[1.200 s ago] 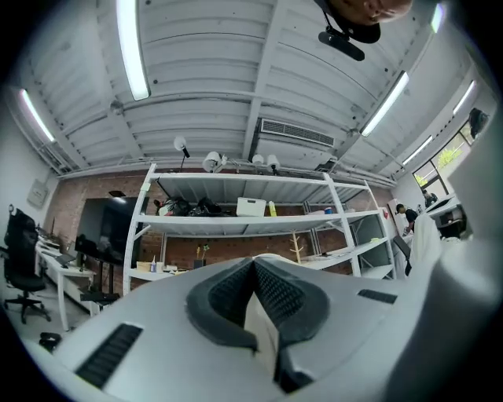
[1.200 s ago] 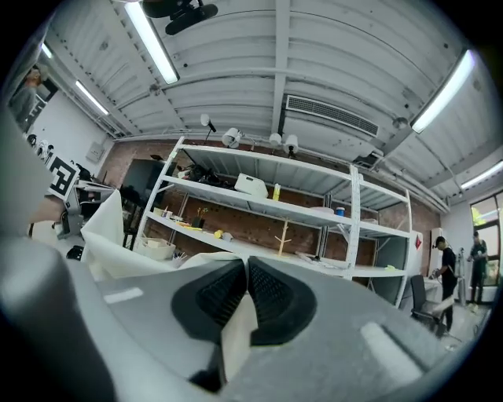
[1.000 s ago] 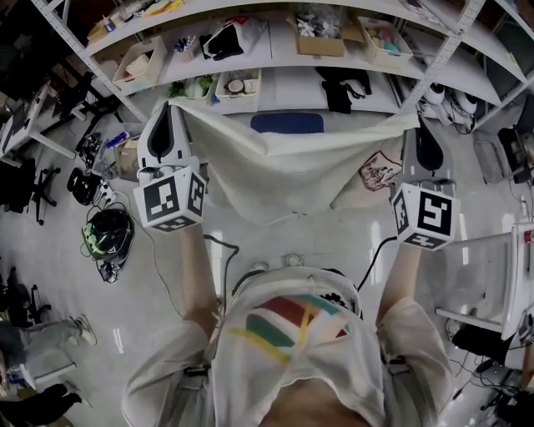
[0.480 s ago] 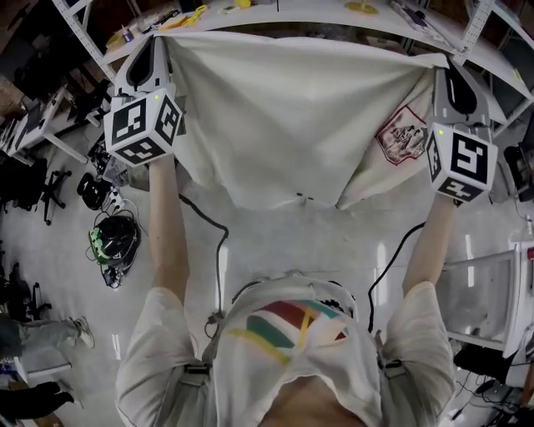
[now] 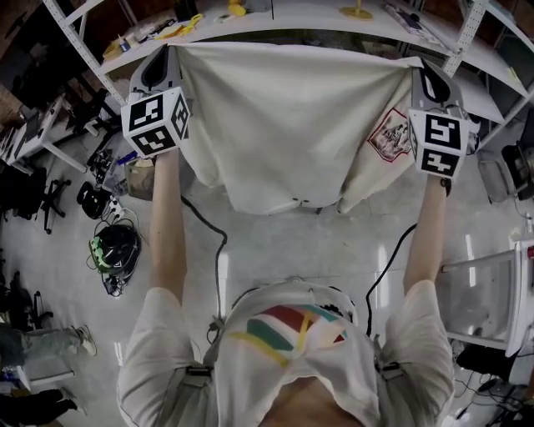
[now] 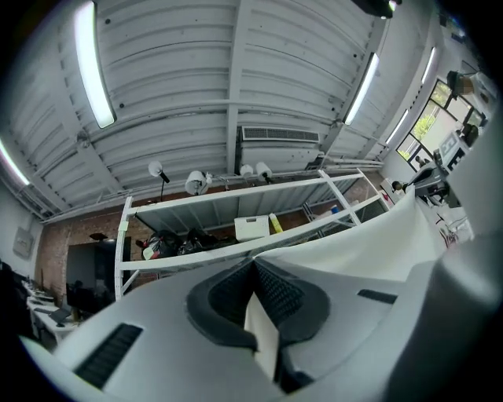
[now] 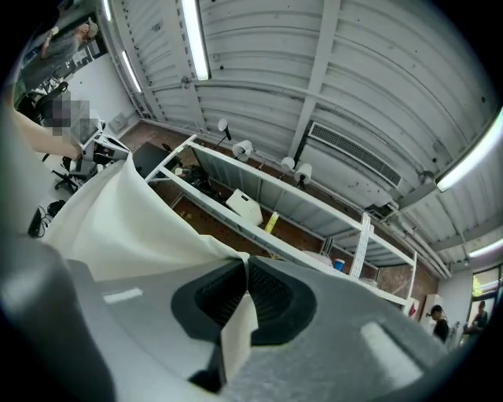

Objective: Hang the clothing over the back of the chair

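Note:
A cream garment with a red print near its right edge hangs spread wide between my two raised grippers. In the head view my left gripper pinches the top left corner, and my right gripper pinches the top right corner. The left gripper view shows its jaws shut on a fold of the cream cloth. The right gripper view shows the same, its jaws shut on a strip of cloth. Both grippers point slightly upward toward the ceiling. No chair shows in any view; the garment hides what lies behind it.
A white metal shelving rack stands beyond the garment. On the floor at the left lie a dark helmet and a black cable. A white table edge is at the right. Office chairs stand far left.
Both grippers have risen with the garment, which now hangs fully spread. It covers the shelves and the blue chair part that showed behind it before.

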